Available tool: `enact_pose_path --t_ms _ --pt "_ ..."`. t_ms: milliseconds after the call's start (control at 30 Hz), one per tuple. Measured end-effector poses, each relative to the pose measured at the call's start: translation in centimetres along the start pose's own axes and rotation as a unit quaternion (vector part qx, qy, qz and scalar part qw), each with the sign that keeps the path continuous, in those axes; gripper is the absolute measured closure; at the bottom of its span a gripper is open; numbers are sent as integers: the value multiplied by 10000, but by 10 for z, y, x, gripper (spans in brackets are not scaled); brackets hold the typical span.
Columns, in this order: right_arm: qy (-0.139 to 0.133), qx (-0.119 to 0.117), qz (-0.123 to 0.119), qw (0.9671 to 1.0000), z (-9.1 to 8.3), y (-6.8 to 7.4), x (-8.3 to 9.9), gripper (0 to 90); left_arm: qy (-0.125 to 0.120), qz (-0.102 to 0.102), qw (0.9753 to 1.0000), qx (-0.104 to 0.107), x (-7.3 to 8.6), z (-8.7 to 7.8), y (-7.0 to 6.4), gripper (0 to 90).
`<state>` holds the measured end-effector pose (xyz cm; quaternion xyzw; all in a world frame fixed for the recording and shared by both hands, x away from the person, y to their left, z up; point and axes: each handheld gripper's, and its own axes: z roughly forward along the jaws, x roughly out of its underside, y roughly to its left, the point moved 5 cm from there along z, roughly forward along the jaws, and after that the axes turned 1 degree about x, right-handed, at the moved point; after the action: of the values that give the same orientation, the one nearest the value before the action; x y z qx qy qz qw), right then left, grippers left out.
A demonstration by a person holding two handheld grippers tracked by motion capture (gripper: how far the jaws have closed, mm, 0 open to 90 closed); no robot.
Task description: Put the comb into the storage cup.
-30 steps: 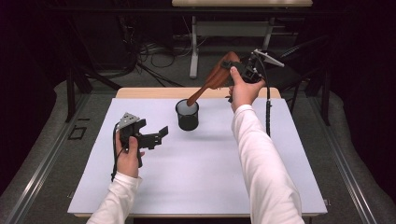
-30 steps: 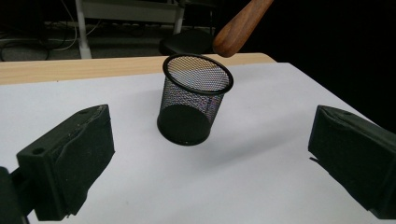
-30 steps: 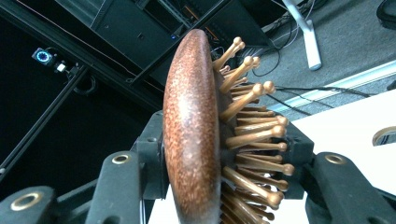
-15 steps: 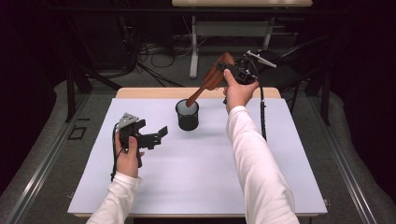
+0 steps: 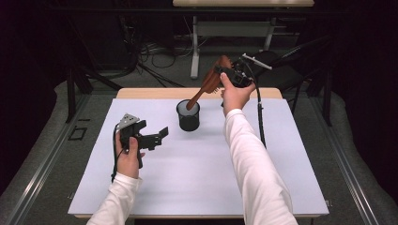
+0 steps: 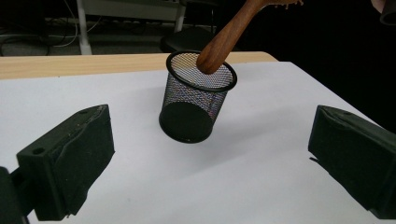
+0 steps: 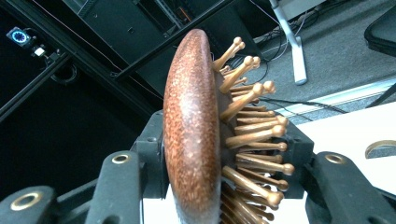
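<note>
Left gripper (image 5: 152, 137): nearest the person, held low over the white table (image 5: 197, 187), well short of the cup; its jaws stand wide apart with nothing between them.
Left gripper view: the two black blocky jaws frame the cup (image 6: 197, 97) from either side; their faces look matt and slightly rough.
Cup: black wire mesh, round, with a solid dark base and a smooth rim; it stands upright toward the table's far middle (image 5: 188, 115).
Brush handle: the left gripper view shows the smooth, rounded wooden end (image 6: 223, 42) dipping just inside the cup's rim, leaning up and to the right; whether it touches the mesh I cannot tell.
Brush (image 5: 209, 86): reddish-brown wood, tilted, handle down in the cup and head raised beyond the table's far edge.
Right gripper (image 5: 231, 74): held high past the cup, its jaws closed on the brush head.
Right gripper view: close on the head (image 7: 194, 135), a speckled, glossy oval back on the left and rows of pale wooden pins with ball tips on the right; the jaws press on it from both sides, one against the back, one on the pin side.
High view extras: white sleeves, trailing cables, and floor with desk legs beyond the table.
</note>
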<state>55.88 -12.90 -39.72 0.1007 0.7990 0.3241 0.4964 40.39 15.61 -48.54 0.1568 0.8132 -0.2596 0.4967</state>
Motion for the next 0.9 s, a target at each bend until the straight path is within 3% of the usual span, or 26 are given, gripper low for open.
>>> enact_pose_path --t_ms 900 --pt "105 14 -175 9998 16 -3 26 477 5 -4 10000 -2 0 -1 1 4"
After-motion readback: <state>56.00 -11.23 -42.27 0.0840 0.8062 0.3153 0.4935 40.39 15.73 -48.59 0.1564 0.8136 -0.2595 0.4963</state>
